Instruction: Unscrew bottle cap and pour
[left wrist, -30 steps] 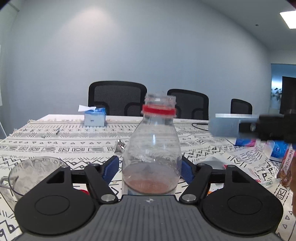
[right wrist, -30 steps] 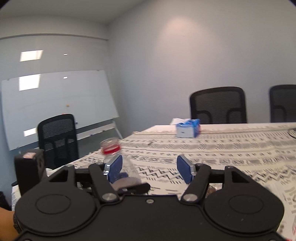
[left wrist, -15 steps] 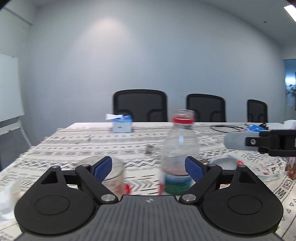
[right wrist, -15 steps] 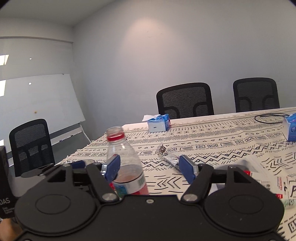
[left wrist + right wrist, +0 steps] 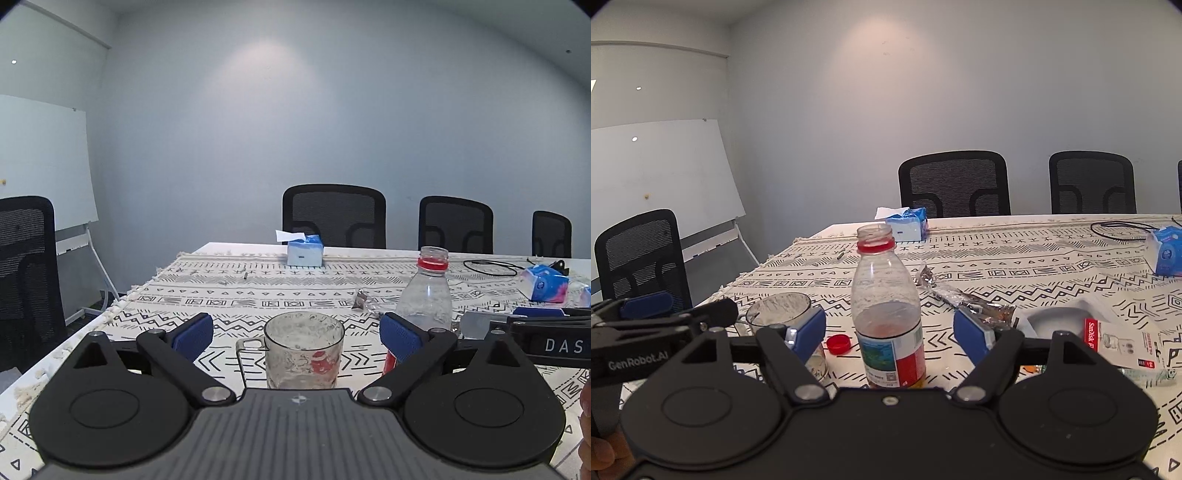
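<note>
Left wrist view puts your left gripper (image 5: 297, 334) wide open and holding nothing, its blue pads (image 5: 192, 332) spread to either side of the glass mug (image 5: 303, 349); the mug stands upright on the patterned tablecloth (image 5: 258, 295) at 12 o'clock, apart from both pads, its handle toward 9 o'clock; the plastic bottle (image 5: 426, 291) stands upright at 2 o'clock, behind the right-hand pad, its mouth uncapped above the red neck ring; your other tool's dark body enters from 3 o'clock. Right wrist view shows your right gripper (image 5: 889, 334) equally wide open and empty-handed; the bottle (image 5: 886, 314) stands between its pads (image 5: 971, 338) with clear gaps on both sides, a little reddish liquid low inside it; the red cap (image 5: 838, 344) lies on the cloth at the bottle's 9 o'clock, just beside the mug (image 5: 783, 314); a foil wrapper (image 5: 960, 295) lies at 1 o'clock, a SanDisk package (image 5: 1115, 341) at 3 o'clock, a blue tissue box (image 5: 905, 225) far off at 12 o'clock.
</note>
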A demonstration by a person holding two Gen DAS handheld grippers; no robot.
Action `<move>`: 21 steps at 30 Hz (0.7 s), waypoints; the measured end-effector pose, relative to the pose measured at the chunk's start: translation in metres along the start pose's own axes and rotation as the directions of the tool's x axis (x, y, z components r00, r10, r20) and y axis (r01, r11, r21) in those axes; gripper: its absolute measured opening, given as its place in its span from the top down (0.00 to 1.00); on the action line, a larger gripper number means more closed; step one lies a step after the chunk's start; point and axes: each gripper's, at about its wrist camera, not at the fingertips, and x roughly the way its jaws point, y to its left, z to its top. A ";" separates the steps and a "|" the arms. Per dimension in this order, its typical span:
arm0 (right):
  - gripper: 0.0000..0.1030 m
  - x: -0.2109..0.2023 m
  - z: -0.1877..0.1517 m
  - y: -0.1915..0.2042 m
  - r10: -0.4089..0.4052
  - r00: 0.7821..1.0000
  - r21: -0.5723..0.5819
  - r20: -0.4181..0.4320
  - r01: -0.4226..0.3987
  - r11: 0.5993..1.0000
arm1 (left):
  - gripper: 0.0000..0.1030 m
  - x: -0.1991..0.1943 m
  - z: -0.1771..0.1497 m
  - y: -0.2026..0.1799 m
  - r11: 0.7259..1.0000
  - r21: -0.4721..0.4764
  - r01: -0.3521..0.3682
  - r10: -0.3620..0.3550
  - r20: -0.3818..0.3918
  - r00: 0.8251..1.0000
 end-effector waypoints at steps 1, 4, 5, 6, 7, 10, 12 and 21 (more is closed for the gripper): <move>0.23 0.000 0.000 0.001 -0.004 1.000 -0.001 -0.001 0.004 1.000 | 0.05 0.000 -0.001 0.000 1.000 -0.006 0.001 -0.001 -0.002 1.000; 0.23 0.003 -0.002 0.003 -0.016 1.000 -0.008 -0.005 0.016 1.000 | 0.05 0.000 -0.002 0.001 1.000 -0.018 0.000 0.000 -0.010 1.000; 0.22 0.004 -0.002 0.003 -0.021 1.000 -0.008 -0.006 0.021 1.000 | 0.04 0.000 -0.002 0.001 1.000 -0.019 -0.002 0.002 -0.012 1.000; 0.22 0.005 -0.002 0.003 -0.025 1.000 -0.008 -0.007 0.025 1.000 | 0.05 0.000 -0.003 0.000 1.000 -0.013 -0.012 0.011 -0.015 1.000; 0.22 0.005 -0.002 0.003 -0.027 1.000 -0.009 -0.006 0.027 1.000 | 0.05 -0.001 -0.003 -0.001 1.000 -0.008 -0.021 0.021 -0.018 1.000; 0.21 0.006 -0.002 0.003 -0.038 0.999 -0.007 -0.002 0.038 0.999 | 0.05 -0.002 -0.004 -0.004 0.999 0.008 -0.041 0.042 -0.025 0.999; 0.21 0.007 -0.001 0.003 -0.041 0.999 -0.006 -0.001 0.041 0.999 | 0.05 -0.003 -0.004 -0.003 0.999 0.001 -0.036 0.036 -0.023 0.999; 0.17 0.012 0.000 0.005 -0.061 0.998 -0.021 0.004 0.061 0.998 | 0.04 -0.003 -0.005 0.000 0.999 -0.018 -0.043 0.042 -0.025 0.999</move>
